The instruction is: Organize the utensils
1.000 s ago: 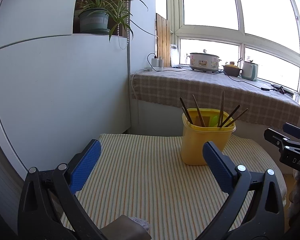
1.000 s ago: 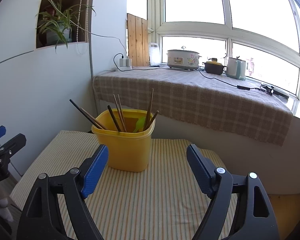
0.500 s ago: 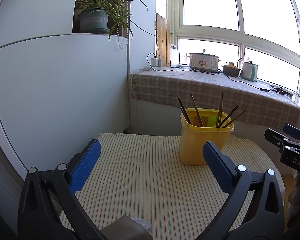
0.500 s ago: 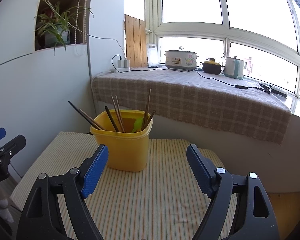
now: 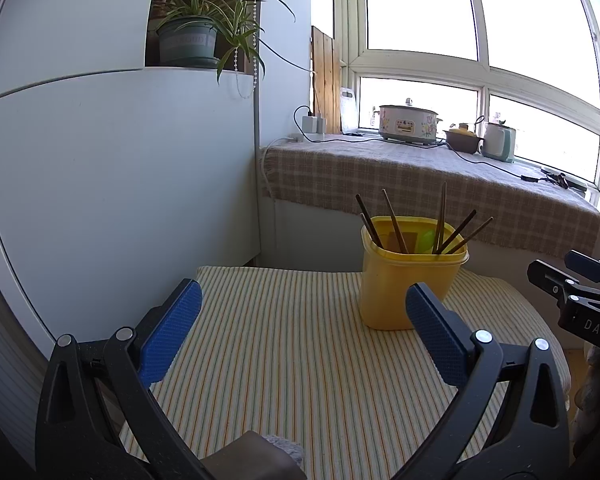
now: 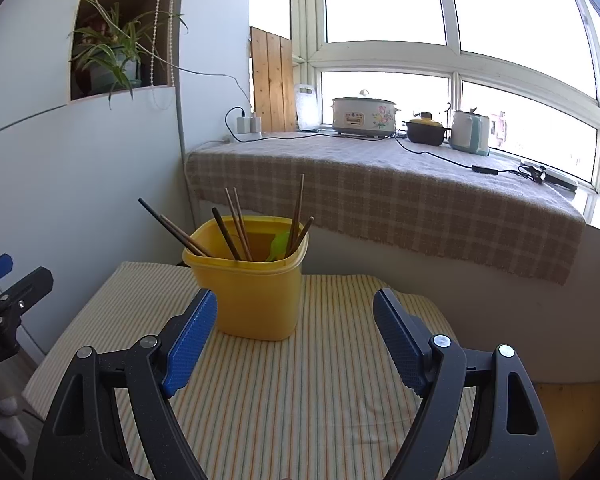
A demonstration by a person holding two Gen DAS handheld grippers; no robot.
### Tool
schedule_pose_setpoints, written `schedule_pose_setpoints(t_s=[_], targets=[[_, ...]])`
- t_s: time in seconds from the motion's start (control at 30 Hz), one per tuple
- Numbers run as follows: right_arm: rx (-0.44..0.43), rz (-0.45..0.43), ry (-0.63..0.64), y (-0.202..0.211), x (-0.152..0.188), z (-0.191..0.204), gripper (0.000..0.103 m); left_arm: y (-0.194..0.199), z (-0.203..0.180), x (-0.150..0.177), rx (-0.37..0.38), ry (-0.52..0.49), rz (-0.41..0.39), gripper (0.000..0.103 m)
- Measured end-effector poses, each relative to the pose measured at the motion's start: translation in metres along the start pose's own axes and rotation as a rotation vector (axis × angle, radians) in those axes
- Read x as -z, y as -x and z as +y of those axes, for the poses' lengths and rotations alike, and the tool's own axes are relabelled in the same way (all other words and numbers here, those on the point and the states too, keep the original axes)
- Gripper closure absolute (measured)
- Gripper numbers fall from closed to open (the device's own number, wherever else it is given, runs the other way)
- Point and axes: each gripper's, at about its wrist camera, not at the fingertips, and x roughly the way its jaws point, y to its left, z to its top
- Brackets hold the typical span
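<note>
A yellow plastic tub stands on the striped table. Several dark chopsticks and a green utensil stand in it. My left gripper is open and empty, above the near table, left of the tub. My right gripper is open and empty, just in front of the tub. The right gripper shows at the right edge of the left wrist view; the left gripper shows at the left edge of the right wrist view.
A white cabinet wall stands left of the table, with a potted plant in a niche. Behind the table is a checked-cloth ledge with a slow cooker, a pot, a kettle and cables.
Both grippers have drawn back and risen slightly, so the tub sits a little lower and farther in both views. Both stay open and empty.
</note>
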Motion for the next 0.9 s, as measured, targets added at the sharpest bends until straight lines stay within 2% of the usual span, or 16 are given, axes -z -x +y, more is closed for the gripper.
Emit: schedule_pose_setpoints(t_s=[0.9], targets=[[0.002, 0.026, -0.011, -0.0062, 0.0047, -0.0023, 0.023, -0.0029, -0.0003, 0.0007, -0.004, -0.008, 0.0, 0.0]])
